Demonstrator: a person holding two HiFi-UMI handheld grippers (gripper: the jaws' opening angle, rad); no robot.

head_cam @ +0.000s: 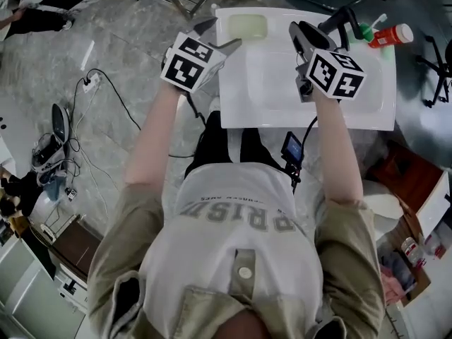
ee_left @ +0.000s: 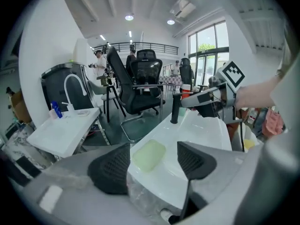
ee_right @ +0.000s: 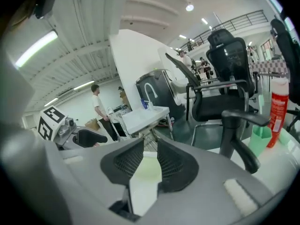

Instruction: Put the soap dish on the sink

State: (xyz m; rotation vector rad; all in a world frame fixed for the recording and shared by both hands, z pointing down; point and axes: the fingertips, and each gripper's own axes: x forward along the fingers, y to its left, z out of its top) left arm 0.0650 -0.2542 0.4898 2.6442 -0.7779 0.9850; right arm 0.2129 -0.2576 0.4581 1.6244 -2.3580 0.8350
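The left gripper (ee_left: 153, 165) has its jaws spread wide with nothing between them, and it hangs over the sink's (head_cam: 367, 115) far left corner. The right gripper (ee_right: 151, 161) has its jaws nearly together. A narrow gap is left between them and it holds nothing.

The dish (head_cam: 247, 25) lies flat on the sink's far left corner, left of the black tap (ee_left: 175, 108), so the task looks done. A red bottle (head_cam: 392, 35) stands at the far right.

The dish is pale green and looks like a light, smooth, shallow tray. It is likely stiff but slippery if wet. If it needs moving, the best grip is probably across a short side, with the pads pinching the raised rim.
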